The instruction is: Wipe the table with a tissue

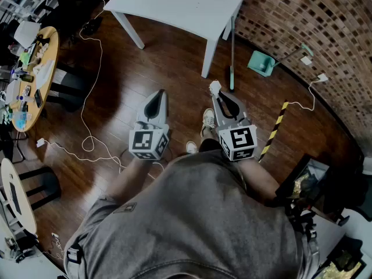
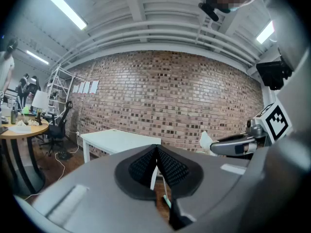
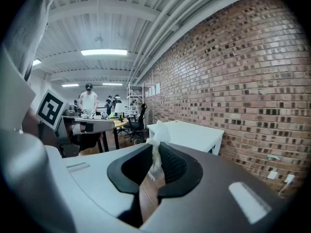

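Right tool (image 3: 154, 154) pinches the tissue (image 3: 158, 135) at its tips, the white end sticking out beyond them. Left tool (image 2: 156, 152) pressed together, nothing between. White counter (image 1: 180, 2) ahead, well apart from both.

A brick wall (image 1: 302, 16) bounds dark wooden floor (image 1: 163, 68) under ceiling strip lights (image 3: 99, 52).

The tissue (image 3: 156, 139) is thin, crumpled white paper. The right claw (image 3: 154, 149) and left claw (image 2: 156, 152) have smooth matt grey plastic shells and black ribbed pads (image 3: 171, 165) (rubbery-looking). The floor (image 1: 145, 68) is glossy dark wood, the wall (image 1: 302, 16) rough brick, the tabletop (image 1: 180, 2) smooth matt white.
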The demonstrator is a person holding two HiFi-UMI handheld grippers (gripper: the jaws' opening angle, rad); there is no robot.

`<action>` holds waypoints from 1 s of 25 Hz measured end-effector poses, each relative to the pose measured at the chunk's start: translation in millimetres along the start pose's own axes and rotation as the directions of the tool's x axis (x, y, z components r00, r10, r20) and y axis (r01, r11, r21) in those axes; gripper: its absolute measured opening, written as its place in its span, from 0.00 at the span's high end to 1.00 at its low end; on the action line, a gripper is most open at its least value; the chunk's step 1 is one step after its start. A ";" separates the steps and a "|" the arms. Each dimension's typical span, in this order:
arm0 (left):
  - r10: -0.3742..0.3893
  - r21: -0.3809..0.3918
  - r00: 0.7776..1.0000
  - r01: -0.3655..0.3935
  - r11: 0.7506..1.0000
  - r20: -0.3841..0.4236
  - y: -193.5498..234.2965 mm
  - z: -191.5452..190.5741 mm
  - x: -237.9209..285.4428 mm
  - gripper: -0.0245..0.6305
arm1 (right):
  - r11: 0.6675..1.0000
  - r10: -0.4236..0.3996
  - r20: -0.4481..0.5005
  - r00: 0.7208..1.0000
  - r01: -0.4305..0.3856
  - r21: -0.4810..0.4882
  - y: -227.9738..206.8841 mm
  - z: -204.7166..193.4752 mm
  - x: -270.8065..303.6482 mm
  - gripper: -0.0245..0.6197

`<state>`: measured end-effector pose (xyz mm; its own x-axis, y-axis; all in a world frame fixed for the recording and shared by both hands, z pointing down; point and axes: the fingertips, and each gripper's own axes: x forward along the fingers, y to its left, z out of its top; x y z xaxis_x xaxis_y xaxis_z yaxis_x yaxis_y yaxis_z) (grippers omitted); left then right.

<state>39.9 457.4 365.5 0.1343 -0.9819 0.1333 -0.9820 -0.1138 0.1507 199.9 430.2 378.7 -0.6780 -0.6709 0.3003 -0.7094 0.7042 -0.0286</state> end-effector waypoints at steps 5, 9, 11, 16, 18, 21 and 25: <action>0.019 0.005 1.000 -0.019 1.000 -0.010 9.2 4.6 40.7 0.96 | 1.000 0.009 0.004 1.000 -0.009 0.003 -30.5 11.0 30.2 0.87; 0.020 0.016 1.000 -0.020 1.000 -0.007 9.1 17.5 83.6 0.96 | 1.000 0.023 0.004 1.000 -0.023 0.004 -60.9 21.5 57.2 0.87; 0.023 0.021 1.000 -0.023 1.000 -0.007 8.1 23.6 106.8 0.96 | 1.000 0.027 0.006 1.000 -0.027 0.006 -79.1 27.2 70.6 0.87; 0.041 0.034 0.999 -0.041 0.999 -0.008 10.1 34.1 158.2 0.96 | 0.999 0.045 0.008 0.999 -0.045 0.012 -119.6 38.7 104.8 0.87; 0.051 0.038 0.999 -0.051 0.998 -0.006 12.7 35.8 175.2 0.96 | 0.998 0.055 0.008 0.998 -0.055 0.010 -132.4 40.1 118.0 0.87; 0.076 0.039 0.997 -0.075 0.996 -0.011 18.6 36.0 196.3 0.96 | 0.997 0.075 0.018 0.997 -0.075 0.018 -146.4 46.2 136.0 0.87; 0.096 0.044 0.995 -0.096 0.994 -0.003 22.6 42.2 222.9 0.96 | 0.995 0.094 0.015 0.995 -0.094 0.019 -165.9 47.0 160.4 0.87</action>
<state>42.0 229.5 357.3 0.0398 -0.9879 0.1499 -0.9953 -0.0258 0.0937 199.8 194.9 386.8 -0.7445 -0.6050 0.2824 -0.6459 0.7597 -0.0752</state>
